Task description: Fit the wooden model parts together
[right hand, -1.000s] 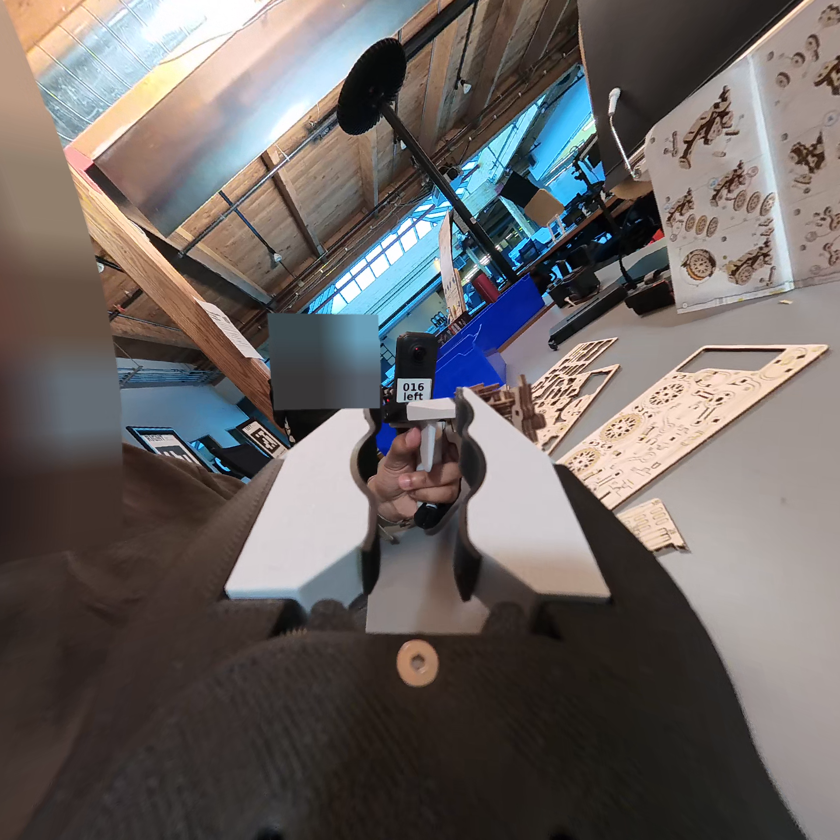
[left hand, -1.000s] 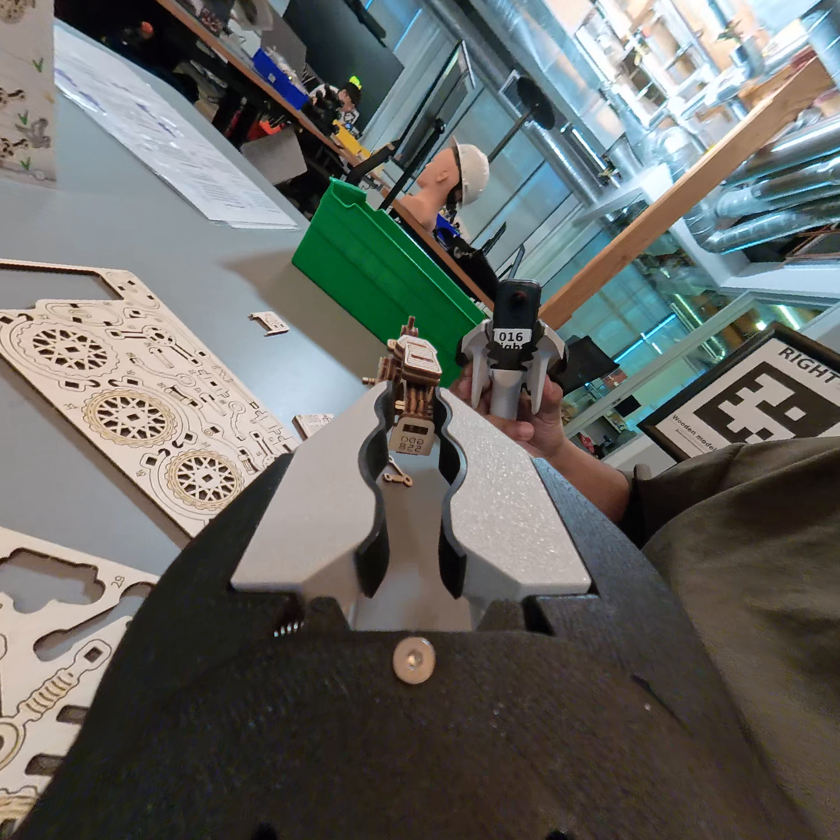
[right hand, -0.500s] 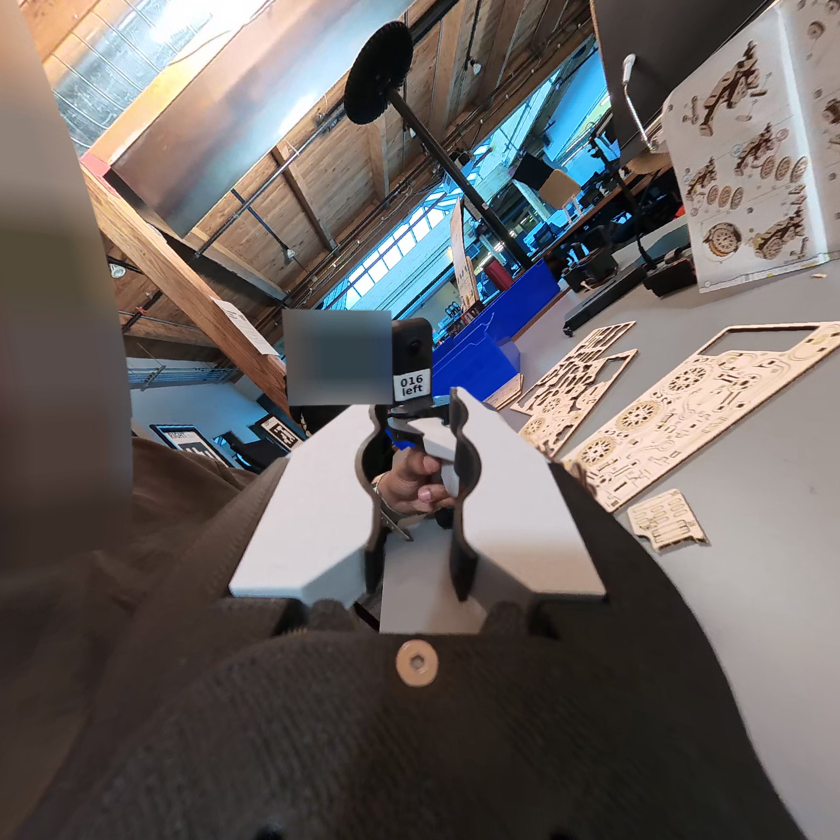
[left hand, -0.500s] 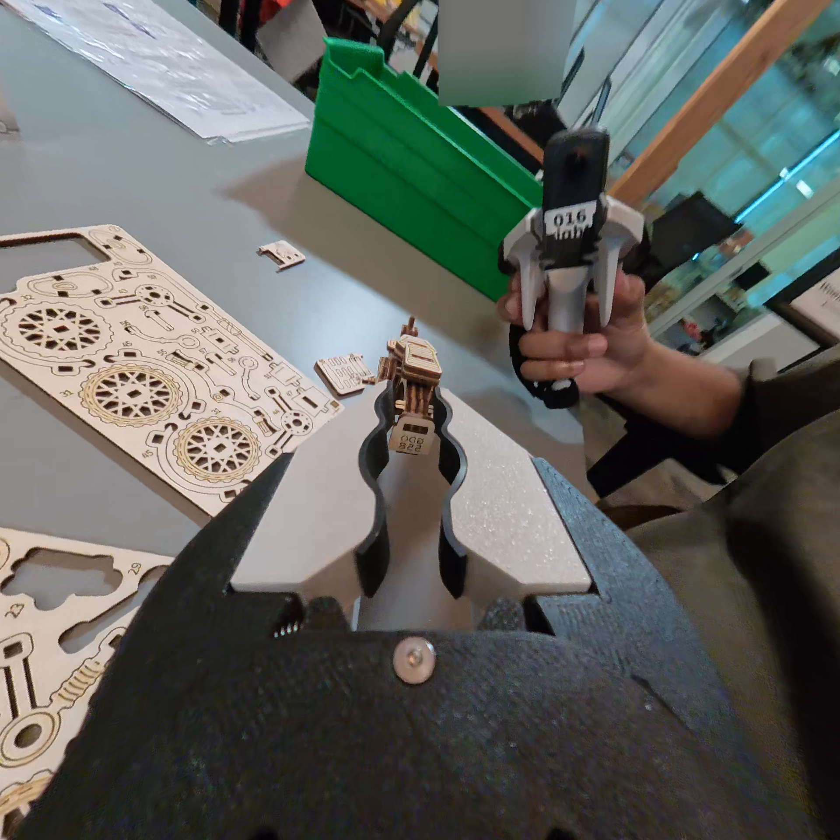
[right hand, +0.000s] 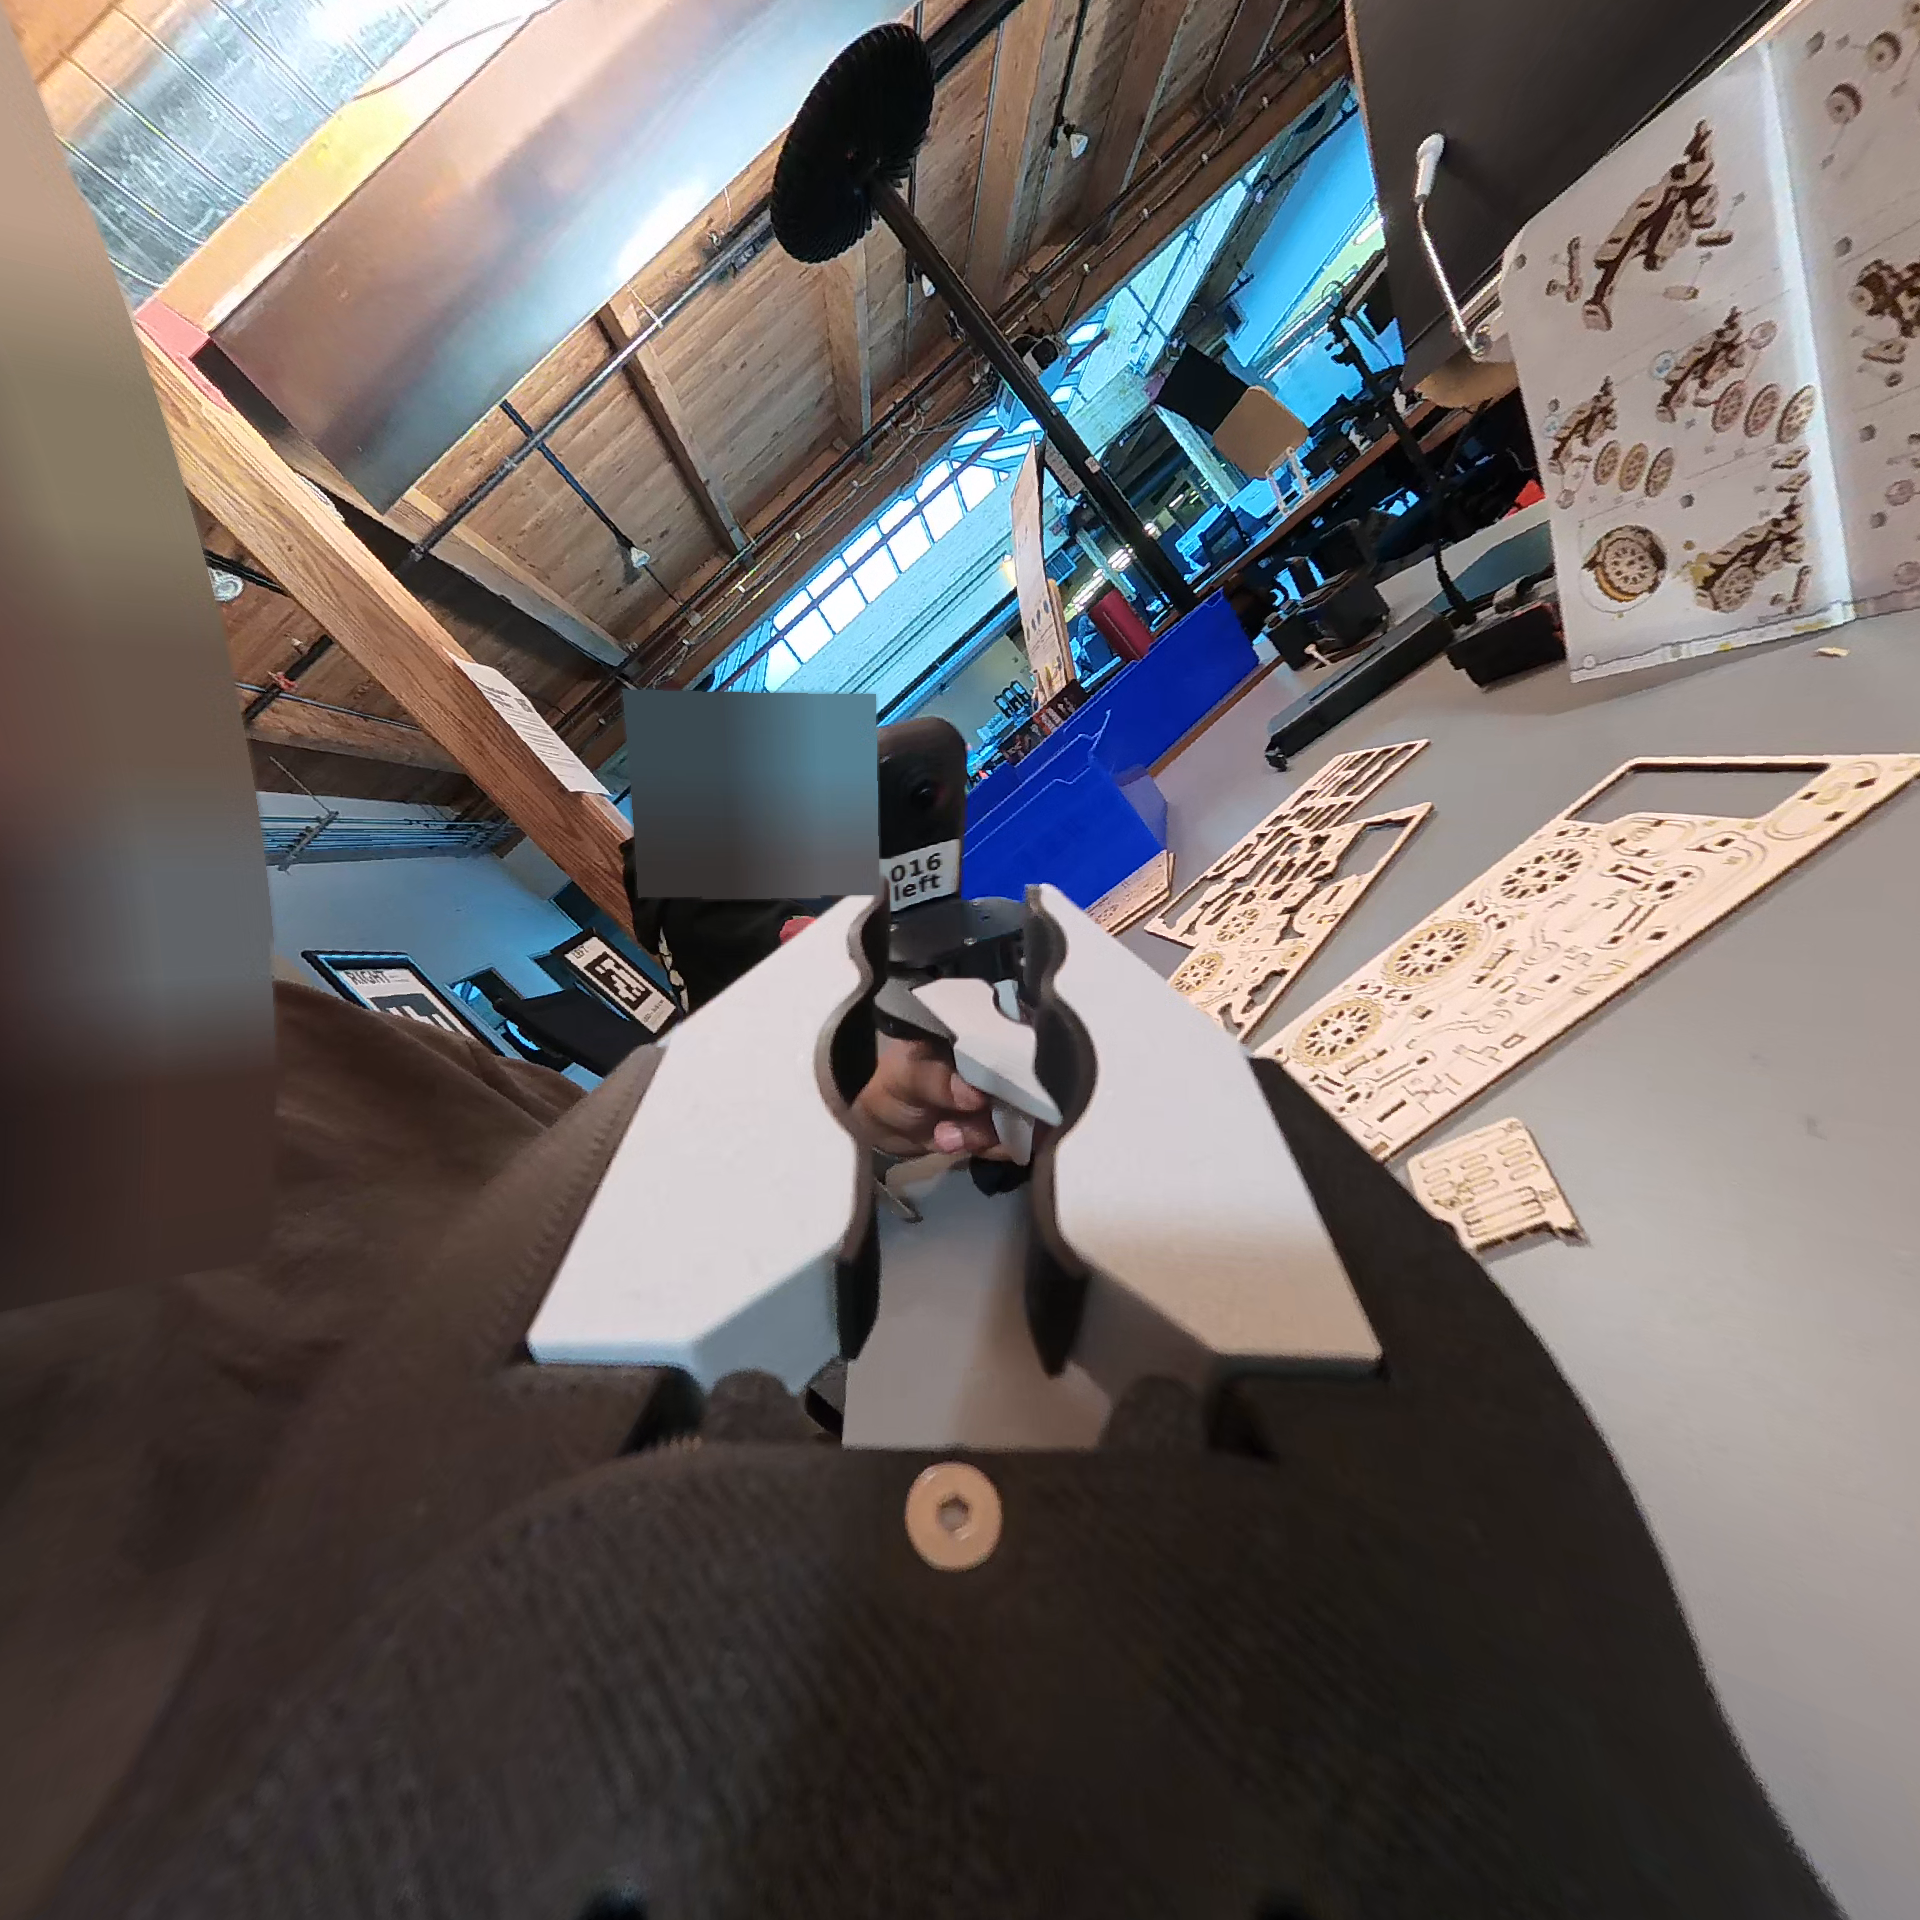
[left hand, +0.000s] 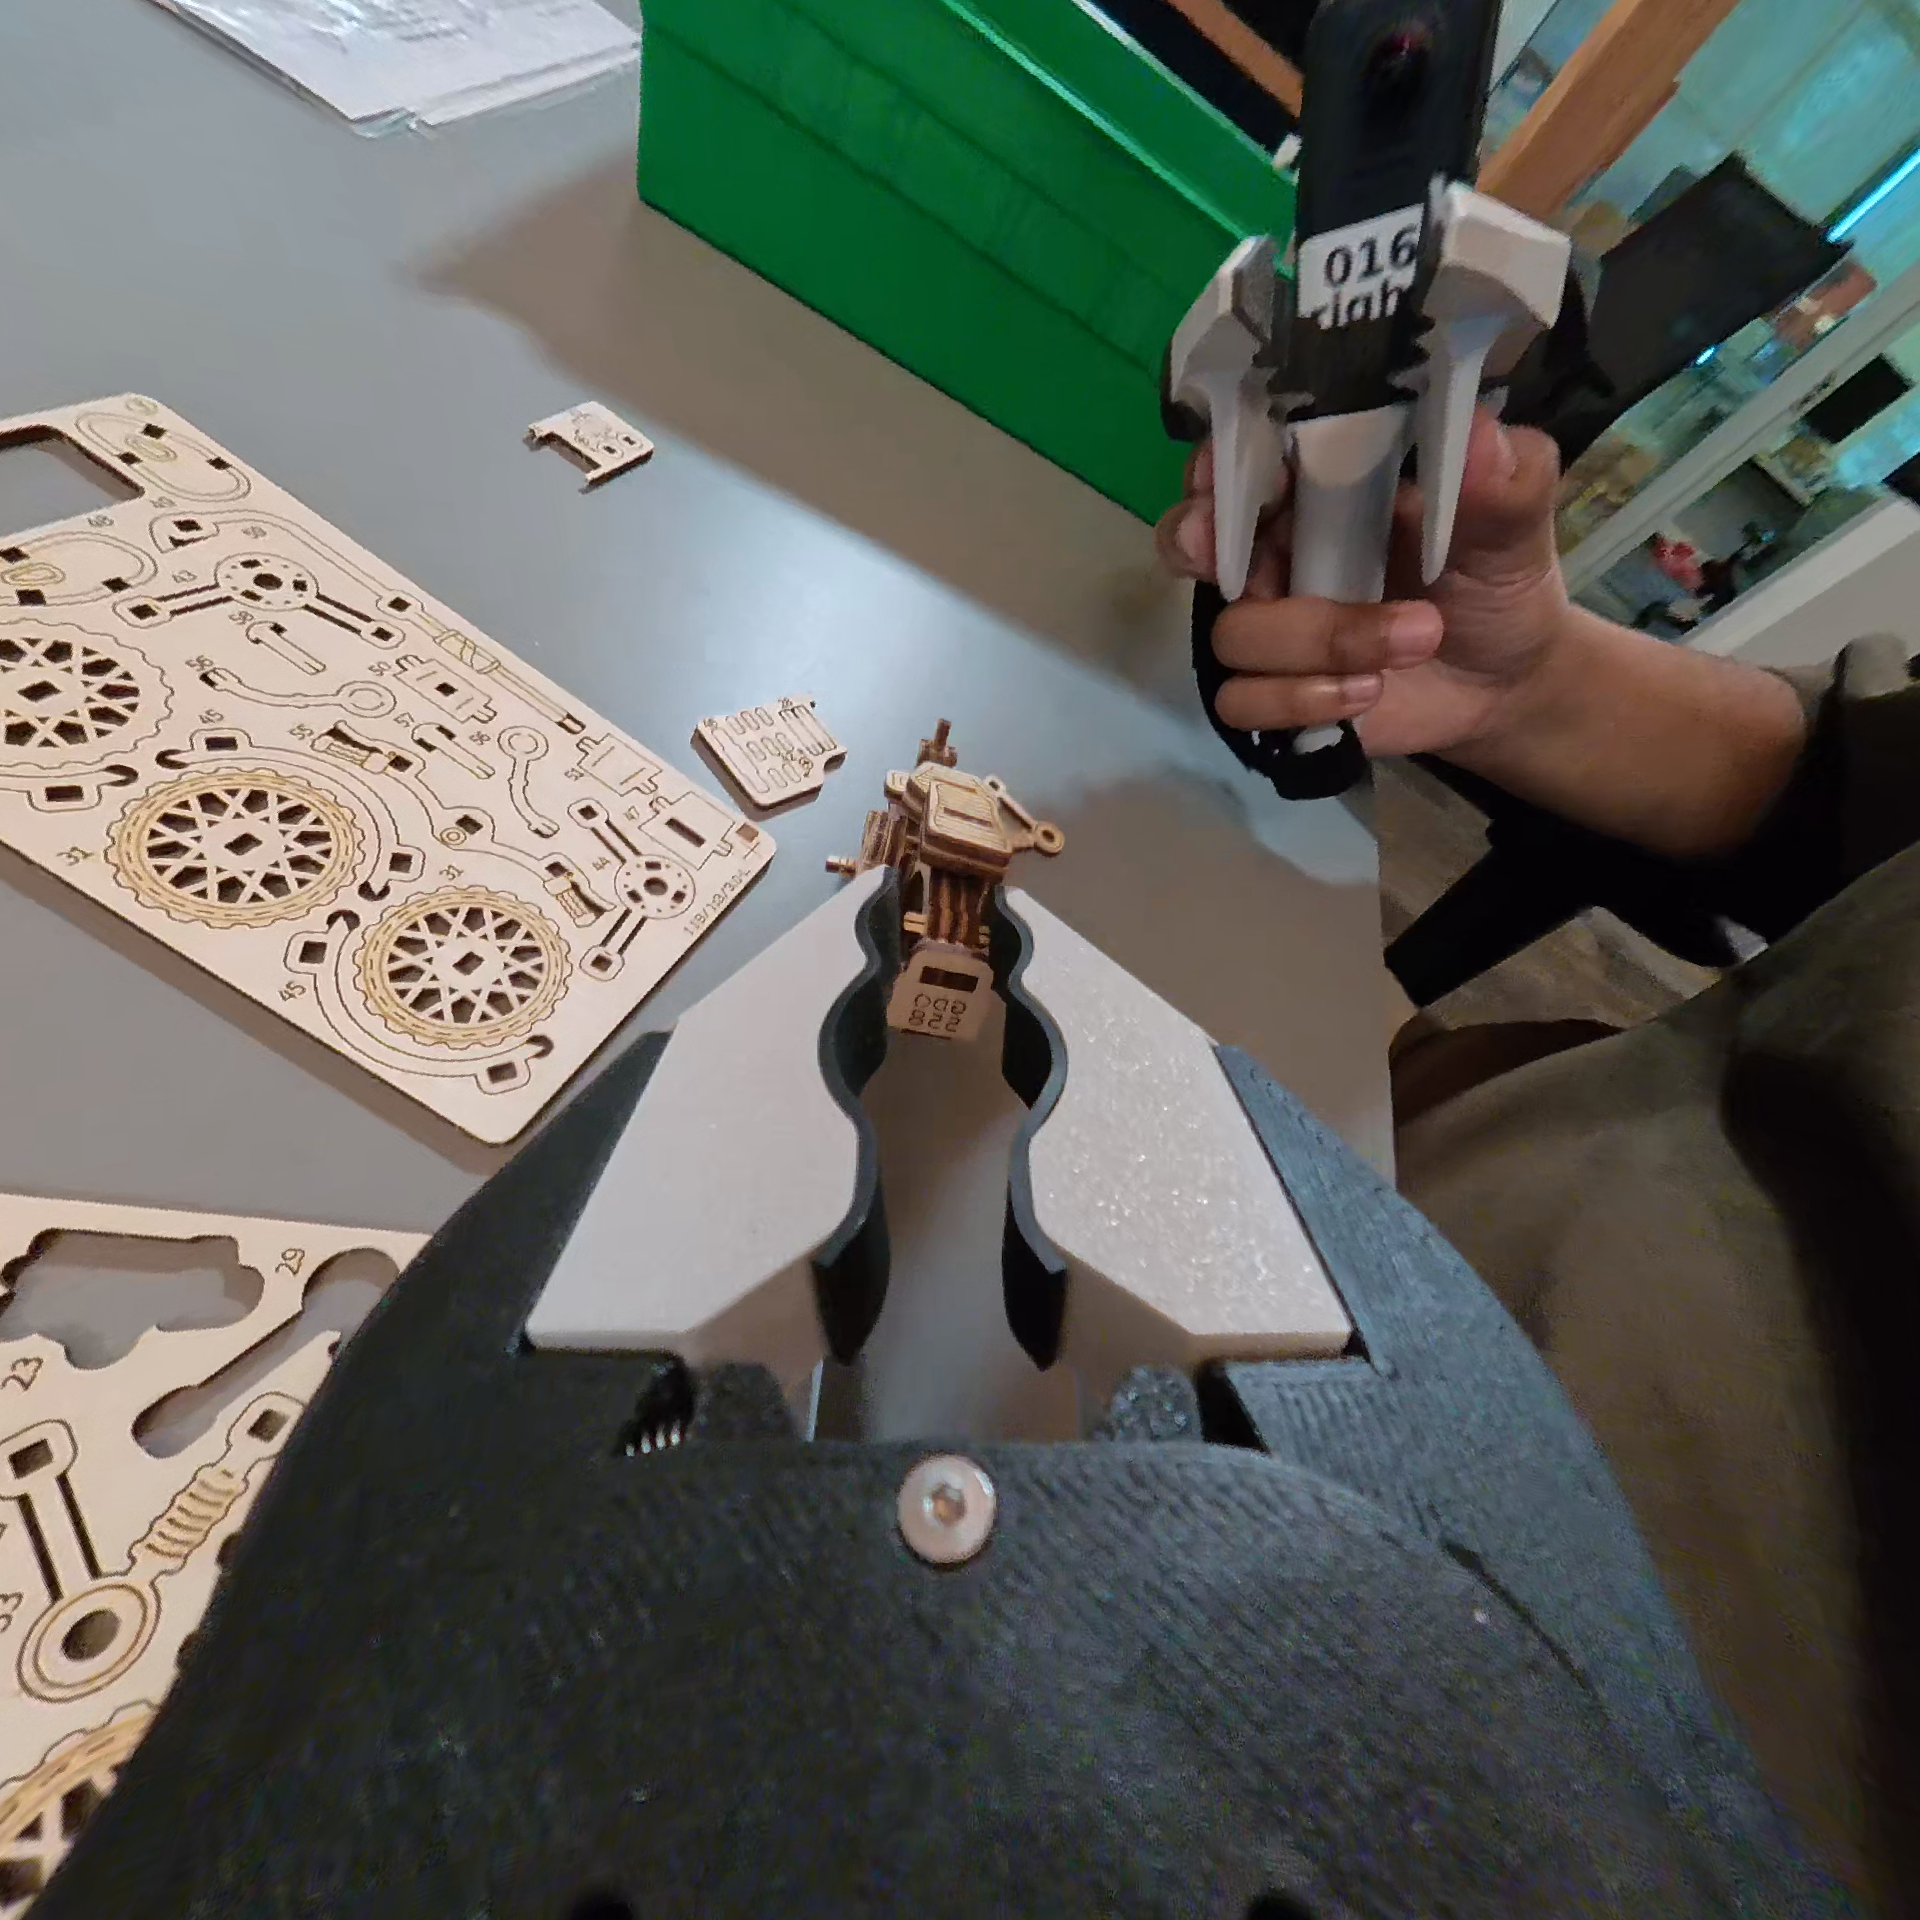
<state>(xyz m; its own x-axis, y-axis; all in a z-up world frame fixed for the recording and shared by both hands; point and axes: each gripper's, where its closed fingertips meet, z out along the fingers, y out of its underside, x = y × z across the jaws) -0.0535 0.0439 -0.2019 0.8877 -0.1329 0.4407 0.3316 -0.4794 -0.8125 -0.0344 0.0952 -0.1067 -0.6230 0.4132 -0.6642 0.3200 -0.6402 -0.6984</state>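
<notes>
A small brown wooden model assembly (left hand: 951,831) with a pale tag at its near end sits between my left gripper's fingertips. My left gripper (left hand: 948,902) is shut on it, low over the grey table (left hand: 312,260) near its edge. I cannot tell if the model touches the table. My right gripper (left hand: 1333,582) is held up to the right, open and empty. In the right wrist view my right gripper (right hand: 951,899) points at the left gripper (right hand: 977,1039); the model is hidden there.
A wooden parts sheet (left hand: 312,779) with wheel cut-outs lies left of the model, another sheet (left hand: 156,1455) nearer. Small loose pieces (left hand: 769,748) lie close by. A green bin (left hand: 935,208) stands behind. Blue bins (right hand: 1091,769) and an instruction sheet (right hand: 1714,364) stand farther off. My right fingertips sit around 11 cm from my left ones.
My left gripper has tipped down and lowered the model toward the table. My right gripper now sits higher and nearer in the left wrist view. Both grips are unchanged.
</notes>
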